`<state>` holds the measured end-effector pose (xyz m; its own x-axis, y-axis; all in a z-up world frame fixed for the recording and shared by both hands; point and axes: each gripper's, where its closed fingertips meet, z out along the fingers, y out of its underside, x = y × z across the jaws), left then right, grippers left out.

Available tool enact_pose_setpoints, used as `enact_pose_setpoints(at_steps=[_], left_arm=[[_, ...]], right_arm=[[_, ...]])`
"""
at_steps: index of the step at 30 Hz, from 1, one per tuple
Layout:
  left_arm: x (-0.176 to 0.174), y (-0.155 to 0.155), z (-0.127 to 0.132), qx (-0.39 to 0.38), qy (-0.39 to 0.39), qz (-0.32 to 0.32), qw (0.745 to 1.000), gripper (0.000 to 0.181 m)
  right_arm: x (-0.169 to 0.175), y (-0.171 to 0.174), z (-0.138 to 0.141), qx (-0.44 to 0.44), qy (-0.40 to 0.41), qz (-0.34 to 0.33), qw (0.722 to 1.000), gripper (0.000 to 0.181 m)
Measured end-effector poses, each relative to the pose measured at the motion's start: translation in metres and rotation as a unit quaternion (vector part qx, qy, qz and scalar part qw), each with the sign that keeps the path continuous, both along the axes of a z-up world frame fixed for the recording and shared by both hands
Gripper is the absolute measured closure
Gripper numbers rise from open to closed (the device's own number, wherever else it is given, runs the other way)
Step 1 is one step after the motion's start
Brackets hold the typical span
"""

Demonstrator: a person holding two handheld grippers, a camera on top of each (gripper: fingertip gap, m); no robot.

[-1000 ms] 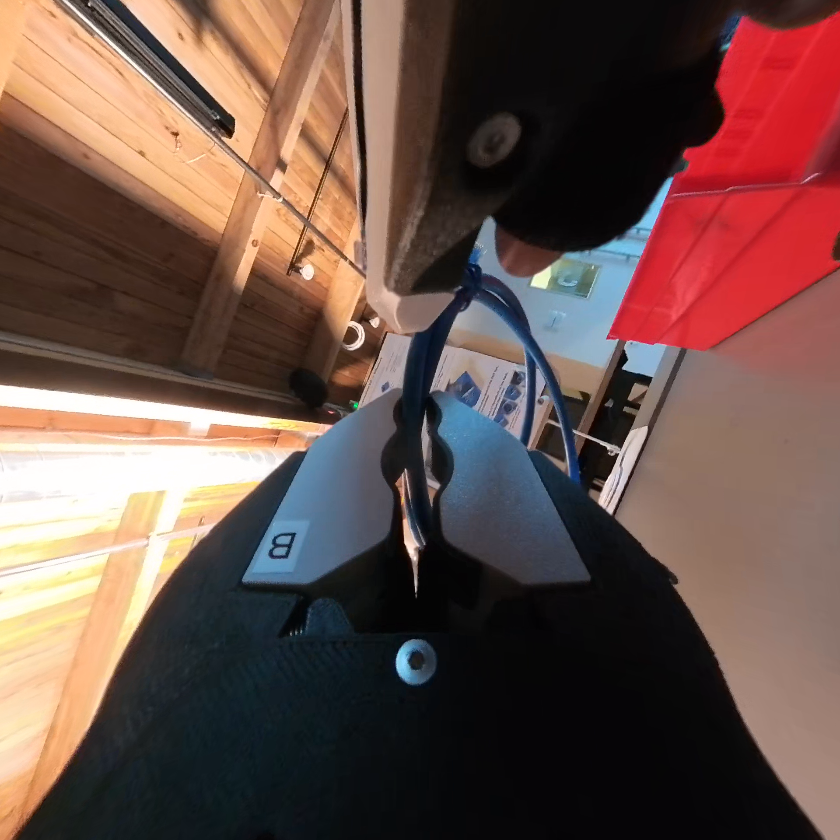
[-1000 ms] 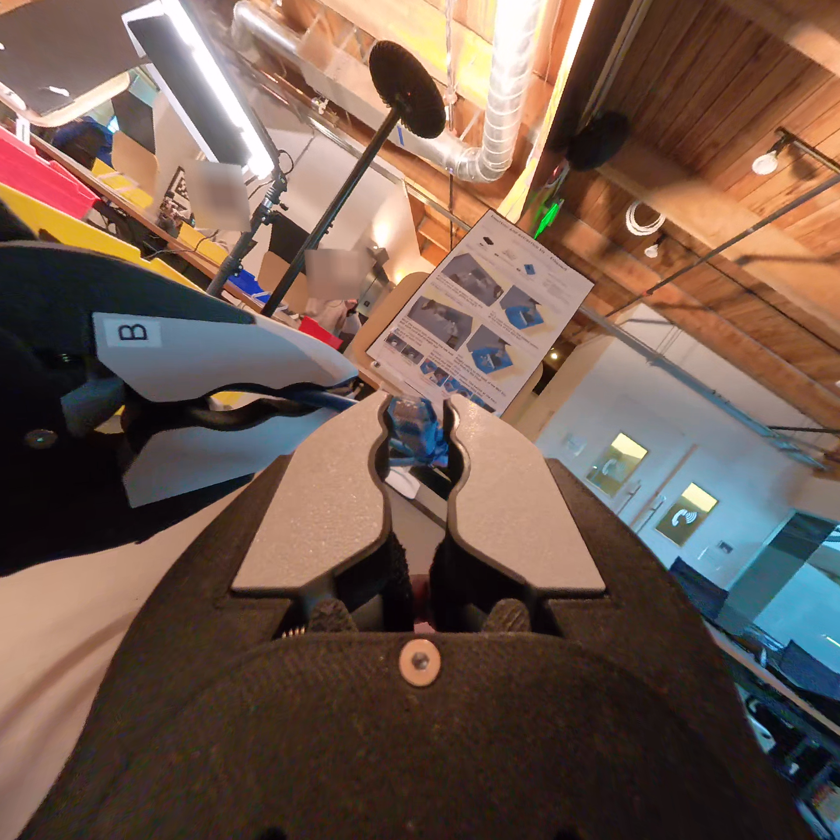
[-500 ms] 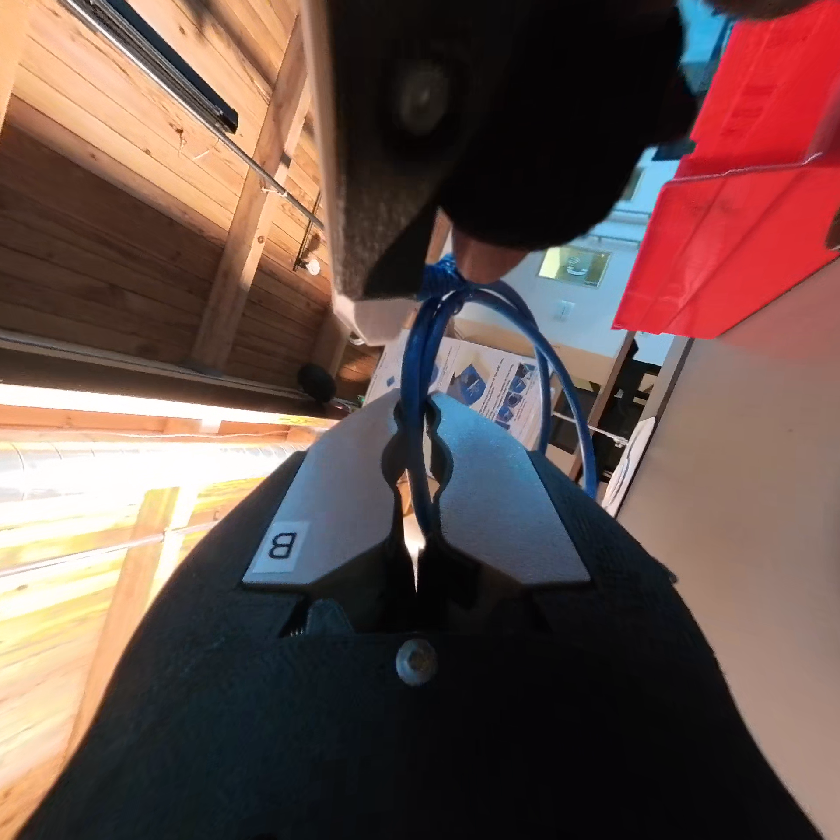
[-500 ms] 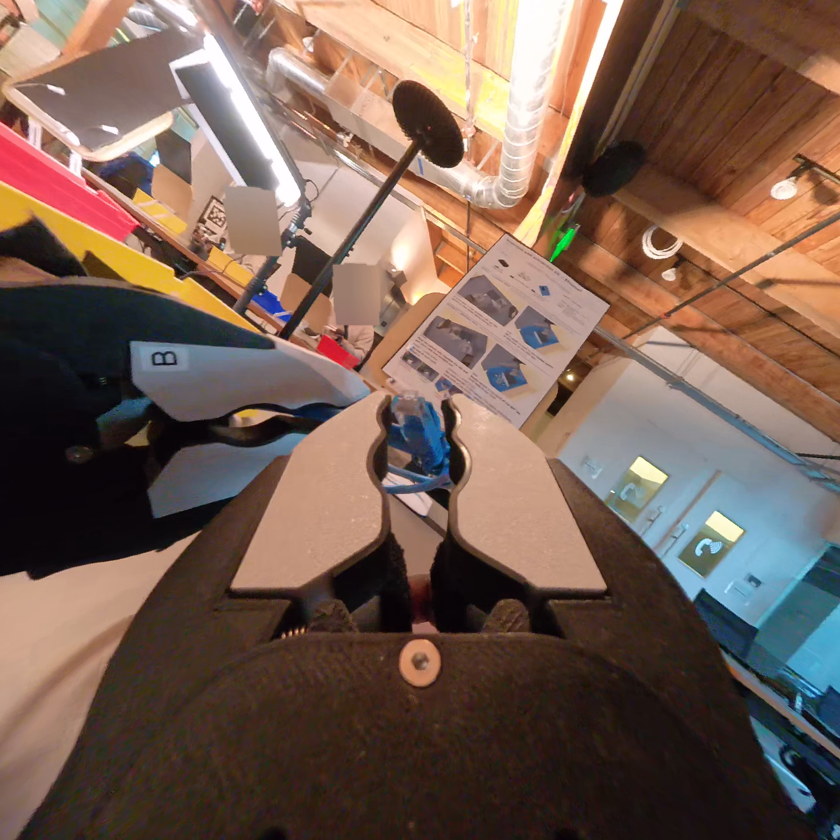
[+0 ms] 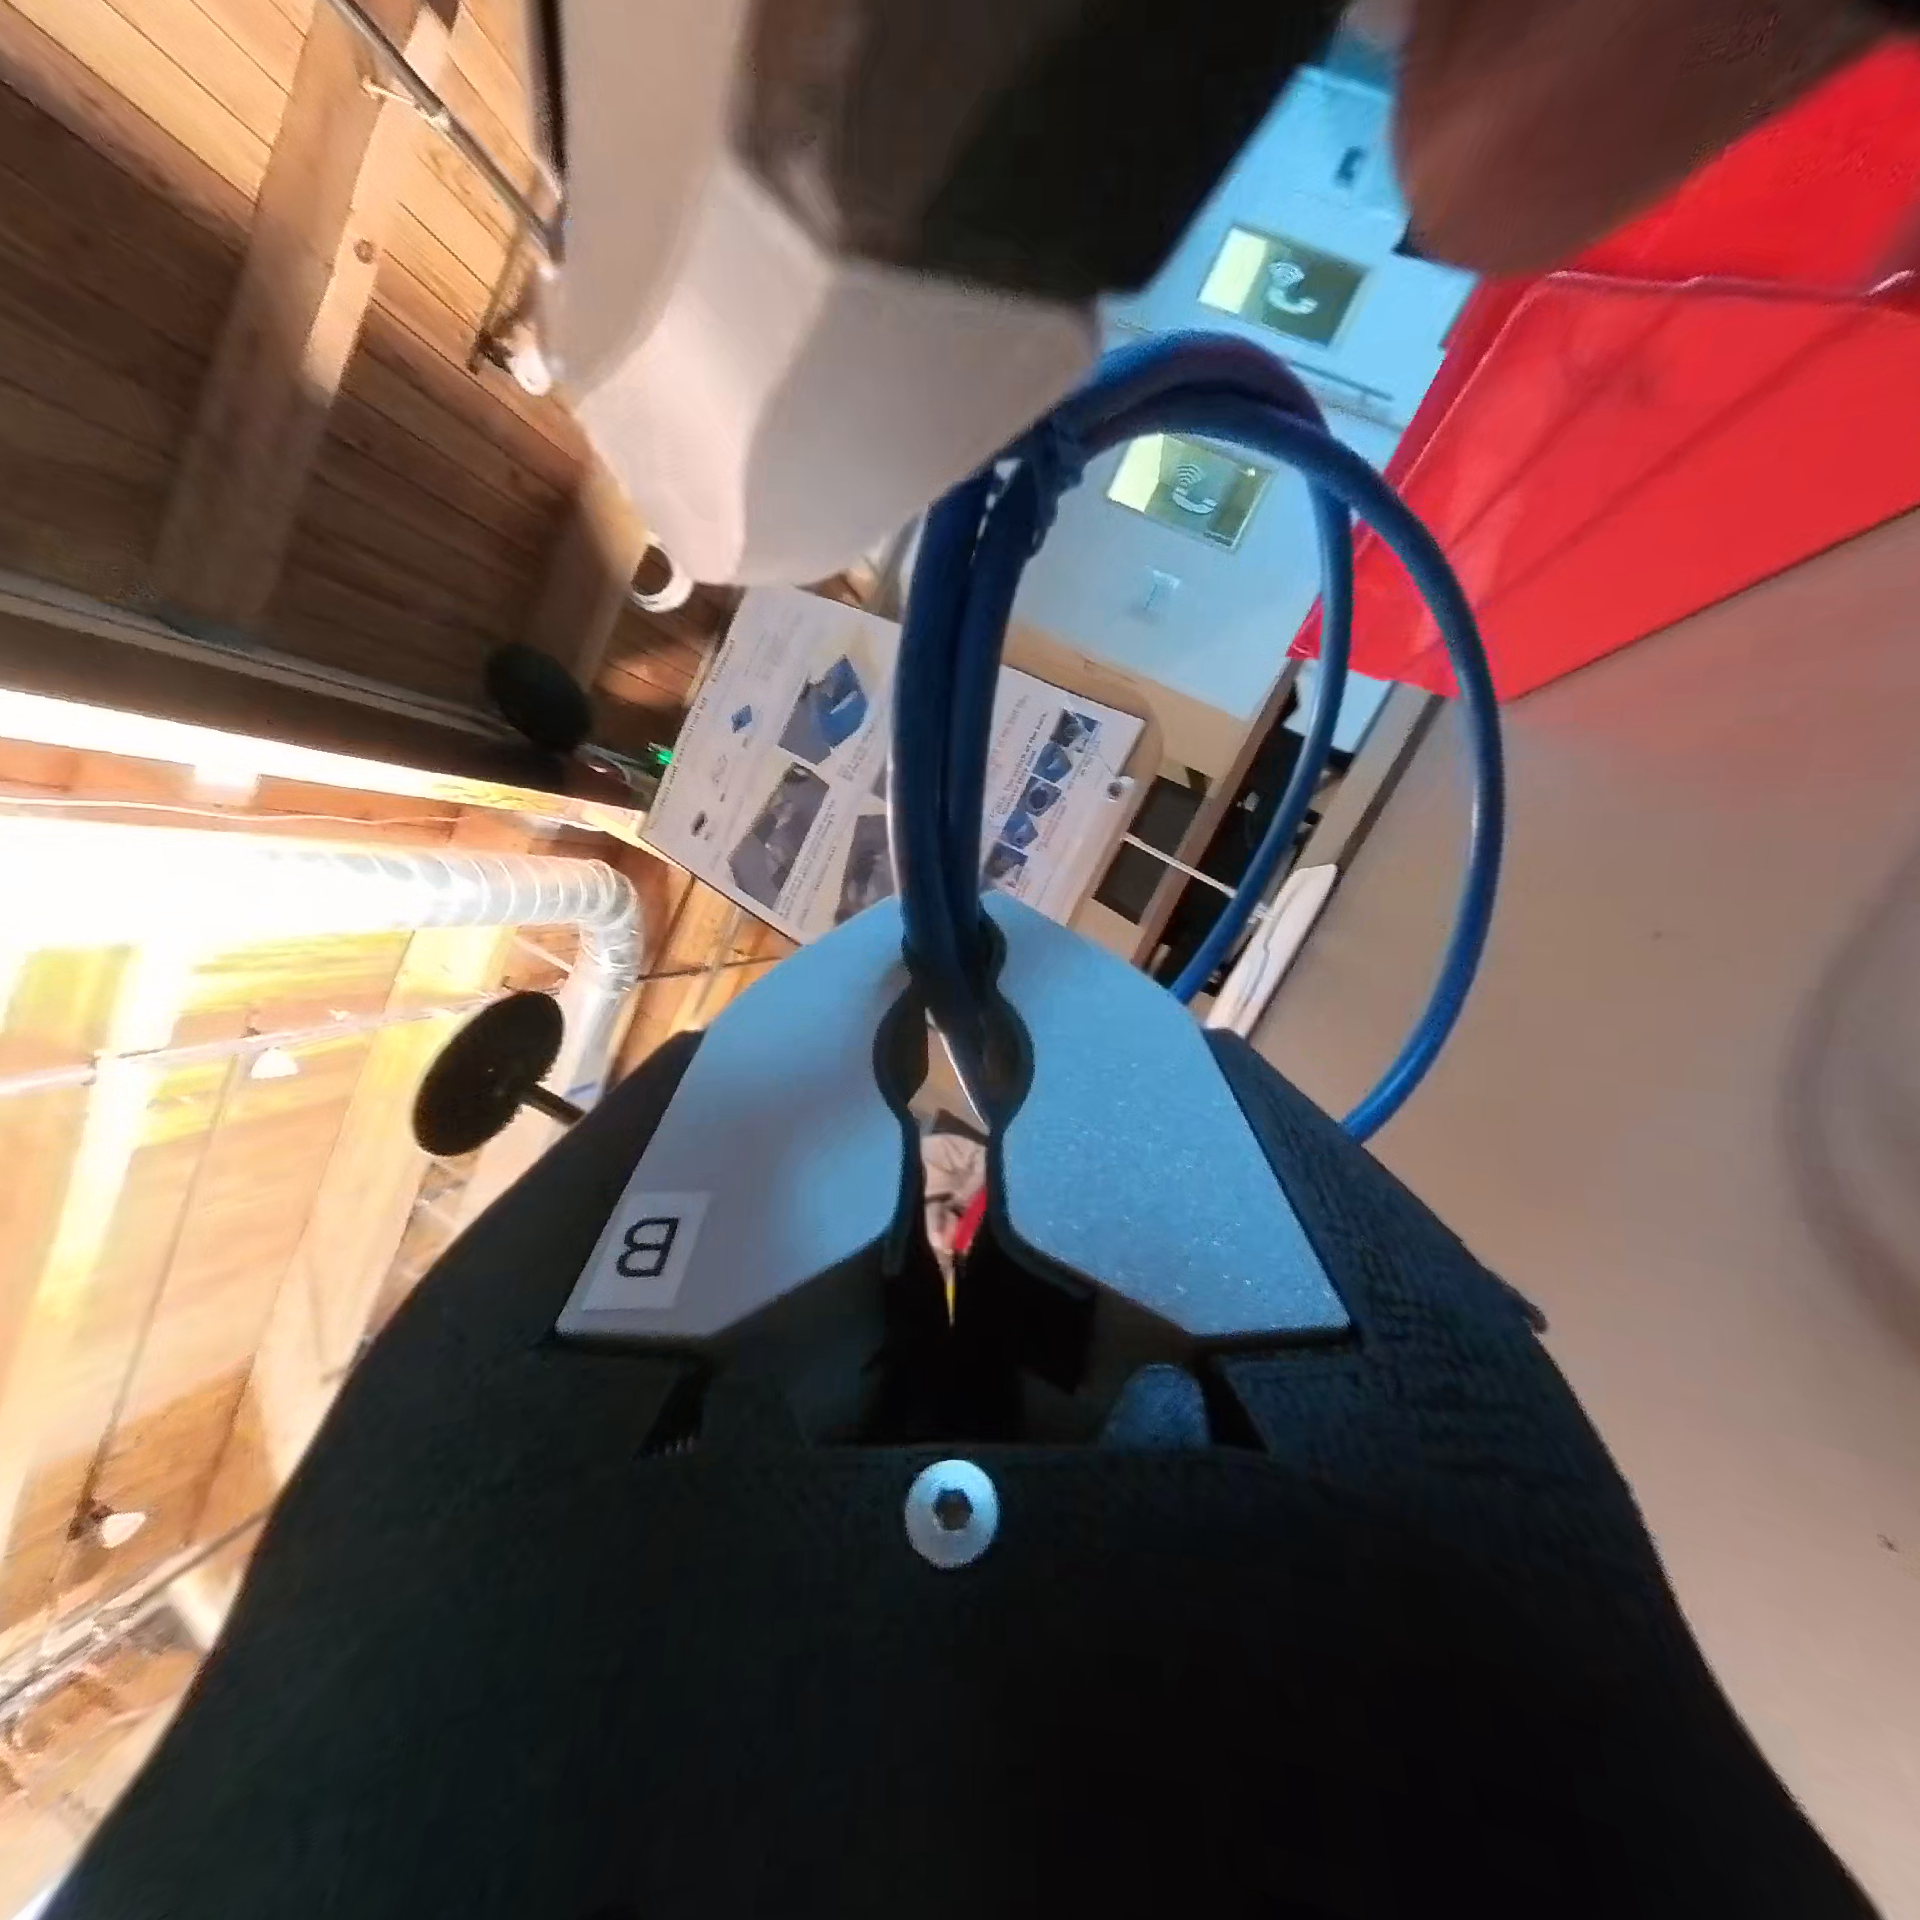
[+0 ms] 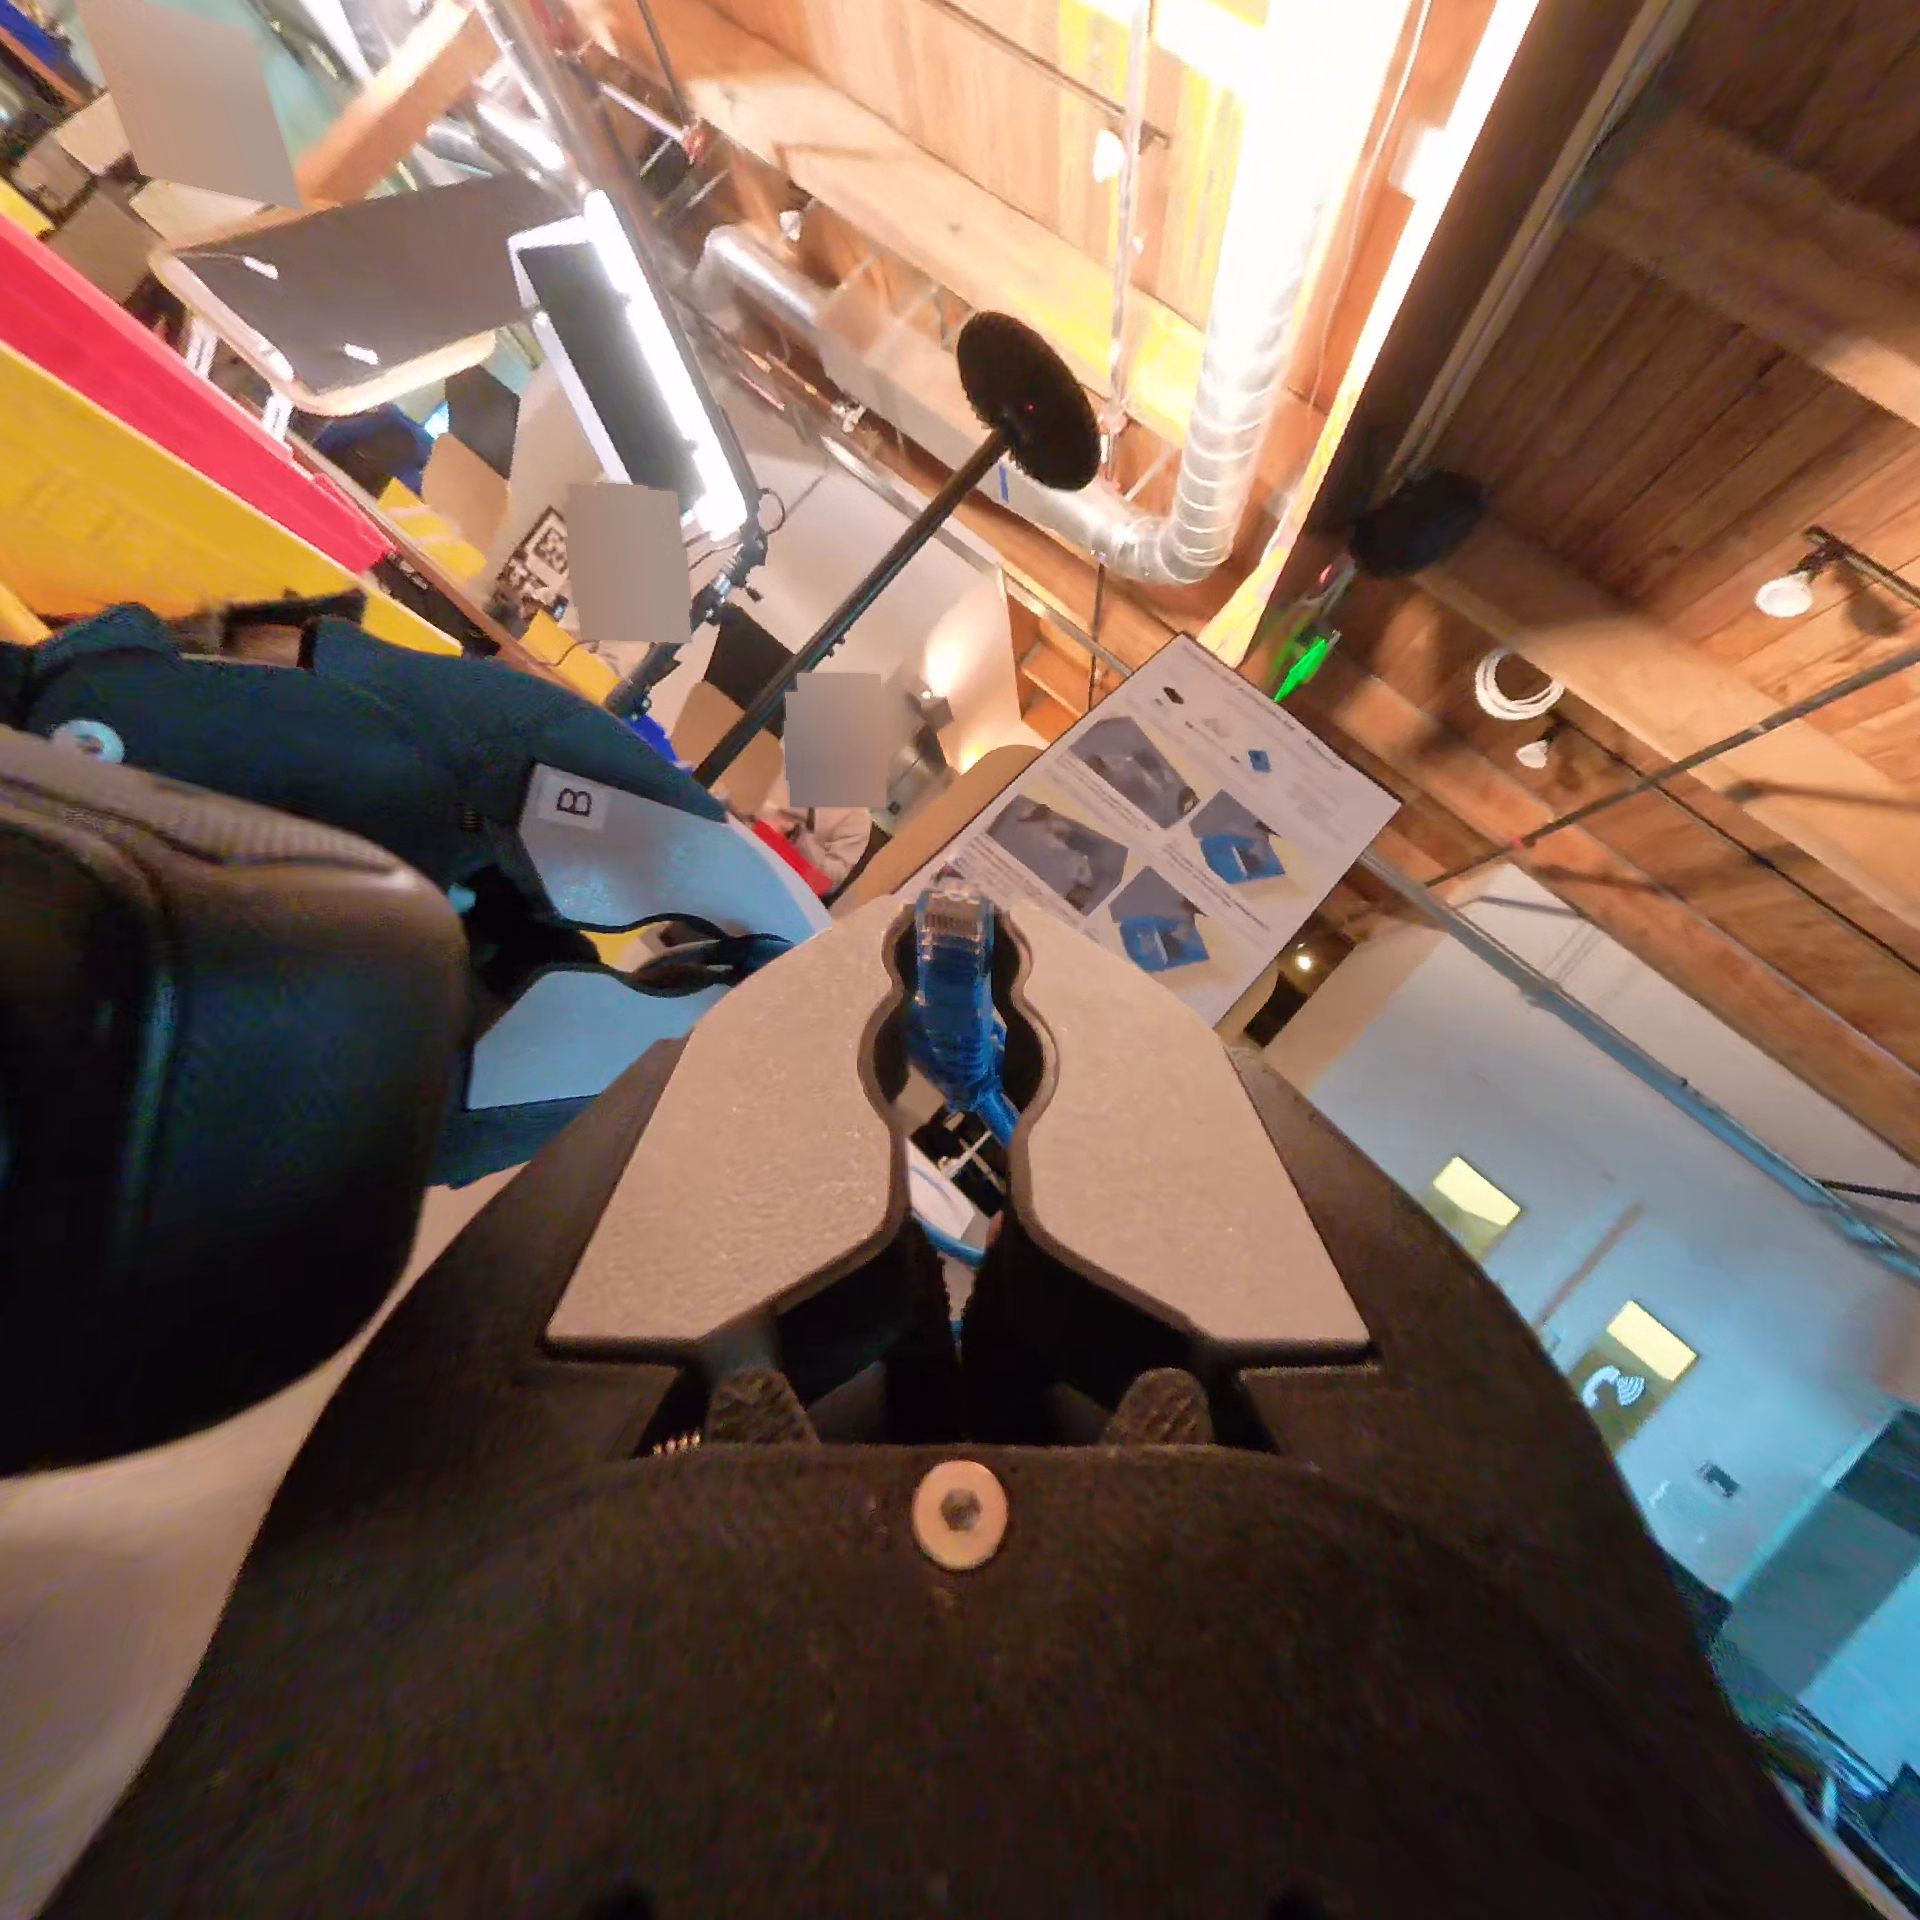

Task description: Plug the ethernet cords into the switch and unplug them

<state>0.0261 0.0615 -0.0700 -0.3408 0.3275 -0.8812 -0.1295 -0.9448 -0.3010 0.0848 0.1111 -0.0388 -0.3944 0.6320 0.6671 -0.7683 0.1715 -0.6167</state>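
My left gripper (image 5: 951, 940) is shut on a bundled blue ethernet cord (image 5: 935, 727). The cord rises from the jaws, bends at a tied point and loops down on the right (image 5: 1475, 810). My right gripper (image 6: 951, 940) is shut on the cord's blue plug (image 6: 951, 997), which stands upright with its clear connector tip (image 6: 945, 920) past the fingertips. The left gripper also shows at the left of the right wrist view (image 6: 774, 961), close beside the right one. A blurred white finger (image 5: 790, 395) of the right gripper fills the top of the left wrist view. The switch is not in view.
Both cameras tilt up toward the wooden ceiling. A red bin (image 5: 1662, 468) stands on the beige table (image 5: 1662, 1091). Yellow and red bins (image 6: 114, 499), a light stand pole (image 6: 883, 582) and a poster board (image 6: 1164, 831) lie behind. A person's fingertip (image 5: 1507, 156) is at the top. Left tips to right tips: about 8 cm.
The right gripper has turned, so the plug now stands upright in its jaws. It has moved away from the left gripper, and the cord loop between them has opened wider.
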Motion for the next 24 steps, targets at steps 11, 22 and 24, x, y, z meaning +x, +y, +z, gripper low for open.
enact_pose_setpoints(at_steps=[11, 22, 24], left_arm=[[0.046, 0.008, 0.045, 0.344, -0.018, -0.407, 0.846, 0.145], [0.087, -0.032, 0.080, 0.542, -0.127, -0.691, 0.462, 0.152], [0.082, 0.005, 0.064, 0.478, -0.183, -0.642, 0.570, 0.148]], right_arm=[[-0.039, 0.039, 0.059, -0.159, -0.126, 0.116, 0.972, 0.170], [0.002, 0.054, 0.085, -0.108, -0.237, 0.556, 0.789, 0.170], [0.003, 0.047, 0.076, -0.090, -0.249, 0.560, 0.785, 0.170]])
